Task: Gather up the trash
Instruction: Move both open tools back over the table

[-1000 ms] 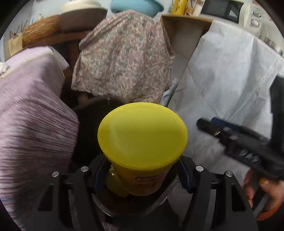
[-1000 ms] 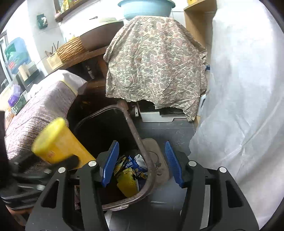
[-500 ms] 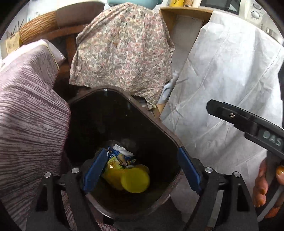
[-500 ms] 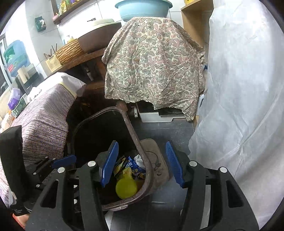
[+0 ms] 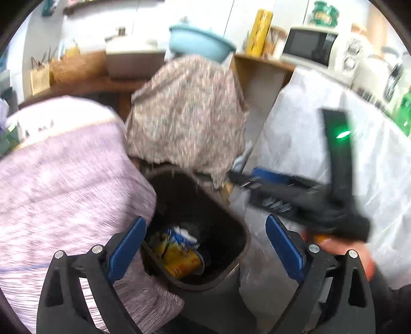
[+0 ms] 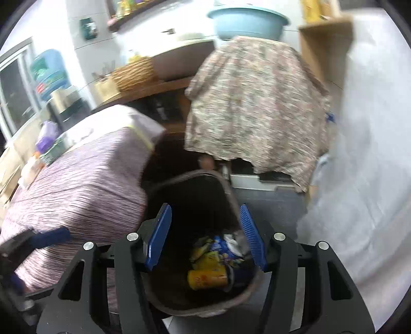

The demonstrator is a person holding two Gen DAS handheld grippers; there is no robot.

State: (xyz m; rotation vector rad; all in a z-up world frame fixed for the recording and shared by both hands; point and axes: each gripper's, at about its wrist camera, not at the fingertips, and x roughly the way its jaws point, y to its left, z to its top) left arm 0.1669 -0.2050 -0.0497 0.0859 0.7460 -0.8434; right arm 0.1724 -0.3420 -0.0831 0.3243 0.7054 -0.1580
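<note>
- Below both sets of tongs we note a dark brown trash bin (image 6: 205,305) standing on the floor, wedged between a striped mauve-covered piece of furniture (image 5: 64,185) and a white sheet-draped unit (image 5: 321,144)
- Inside the bin we find the yellow container (image 6: 208,278) lying on its side at the bottom, resting against crumpled blue and yellow wrappers (image 6: 218,250) and a scrap of white paper
- We record the left tongs (image 5: 203,250) above the bin with jaws opening, blue pads spread wide to either side of the bin mouth; nothing sits between them and nothing touches either pad
- We record the right tongs (image 6: 205,237) likewise over the bin, jaws parted to a moderate gap with no item between the pads; the trash is seen well below them
- From the left wrist view, the right tool appears as a blurred black body with a green light, and a hand (image 5: 341,246) grips it at the lower right
- Behind the bin we observe a paisley cloth (image 6: 257,102) draped over a boxy object, with a pale blue basin (image 6: 248,20) on top
- Further back we note a wicker basket (image 6: 133,73) on a wooden shelf, and a microwave (image 5: 308,45) on the draped unit
- Both views are motion-blurred, so we cannot read the label on the container
</note>
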